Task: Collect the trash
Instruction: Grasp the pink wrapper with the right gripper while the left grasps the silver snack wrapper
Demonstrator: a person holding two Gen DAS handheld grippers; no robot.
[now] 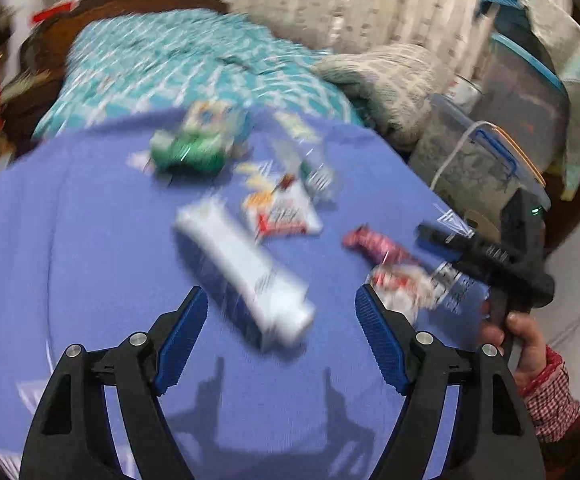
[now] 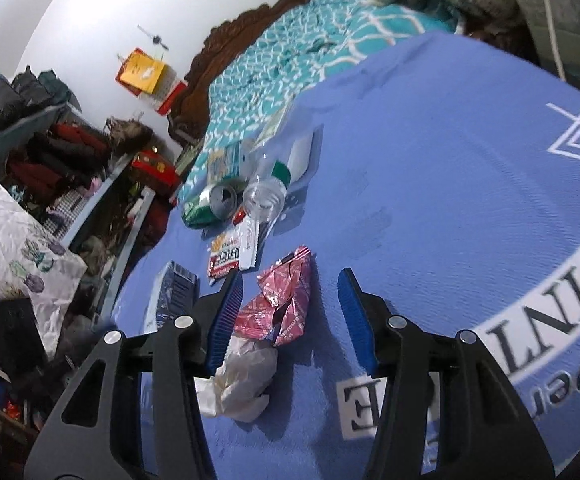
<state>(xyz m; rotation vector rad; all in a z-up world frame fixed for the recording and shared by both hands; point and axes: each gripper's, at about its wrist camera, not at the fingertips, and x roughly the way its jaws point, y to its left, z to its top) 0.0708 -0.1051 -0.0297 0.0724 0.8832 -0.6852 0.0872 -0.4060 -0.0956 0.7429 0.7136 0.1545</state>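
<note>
Trash lies scattered across a blue cloth (image 2: pixel 430 184) spread over a bed, and everything is placed from that cloth outward. Nearest, the right gripper (image 2: pixel 290 316) hangs low over the cloth with its fingers wide apart, holding nothing. A crumpled pink wrapper (image 2: pixel 281 300) sits between those fingers, and a wad of white tissue (image 2: pixel 245 380) lies on the cloth just below it, against the left finger. The spread looks set for closing on the wrapper, though that is only a judgement.

The left gripper (image 1: pixel 281 320) also hovers over the cloth, fingers apart and empty, pointed at a long white box (image 1: pixel 245 272) that lies slanted with its near end between the tips. The wide opening probably suits the box's bulk. This view is smeared by motion, so print on the box cannot be read.

Farther up the cloth lie a red and white packet (image 2: pixel 225 258), then a clear plastic bottle (image 2: pixel 265 196) on its side, beside a green can (image 2: pixel 209 204) with its open top facing the camera. Beyond the cloth's far edge runs a teal patterned bedspread (image 2: pixel 273 68), then a dark carved headboard (image 2: pixel 229 40).

No bin or bag for the trash is visible. The person's right hand (image 1: pixel 526 344) shows only at the frame's edge.
</note>
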